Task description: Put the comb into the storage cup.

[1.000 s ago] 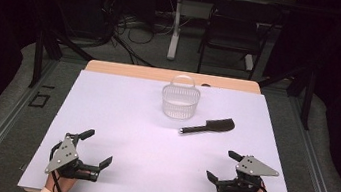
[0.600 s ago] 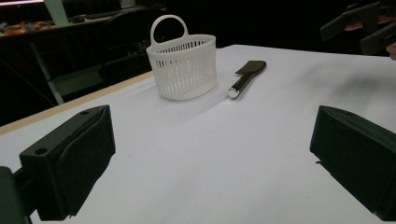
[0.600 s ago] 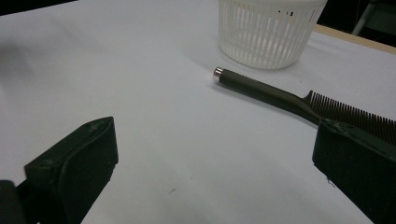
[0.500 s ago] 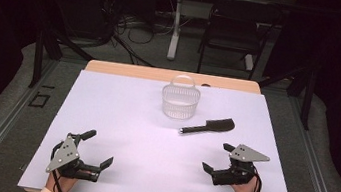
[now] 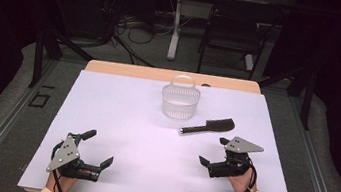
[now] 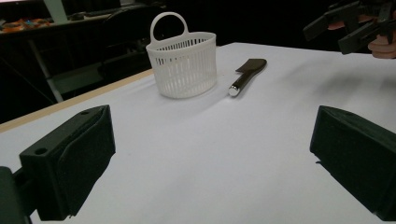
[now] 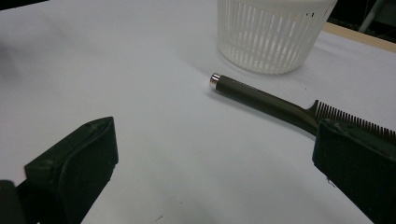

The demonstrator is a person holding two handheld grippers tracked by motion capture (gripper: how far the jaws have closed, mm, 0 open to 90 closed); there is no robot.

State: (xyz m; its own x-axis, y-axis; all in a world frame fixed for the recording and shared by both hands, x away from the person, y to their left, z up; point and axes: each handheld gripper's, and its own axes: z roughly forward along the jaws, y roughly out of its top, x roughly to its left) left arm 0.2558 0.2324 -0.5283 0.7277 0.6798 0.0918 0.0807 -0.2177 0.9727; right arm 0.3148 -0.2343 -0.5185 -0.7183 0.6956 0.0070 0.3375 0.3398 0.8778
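Observation:
A white slatted basket [image 5: 180, 101] with a hoop handle stands upright at the far middle of the white table cover [image 5: 125, 115]. A black comb [image 5: 207, 127] with a silver-tipped handle lies flat just to its front right. My right gripper [image 5: 212, 151] is open, a short way in front of the comb and apart from it. The right gripper view has the comb [image 7: 266, 100] lying ahead of the open jaws, with the basket [image 7: 273, 37] behind it. My left gripper [image 5: 99, 148] is open and holds nothing near the front left edge. From it the basket [image 6: 183, 65] and comb [image 6: 246, 75] are far off.
A strip of wooden tabletop [image 5: 126, 70] runs behind the cover. Beyond the table are a dark chair [image 5: 233, 29], a white table leg [image 5: 175, 26] and floor cables. The other hand's gripper [image 6: 348, 23] appears at the top right of the left gripper view.
My right gripper has moved forward and a little left, toward the comb's handle end. The left gripper, basket and comb have stayed where they were.

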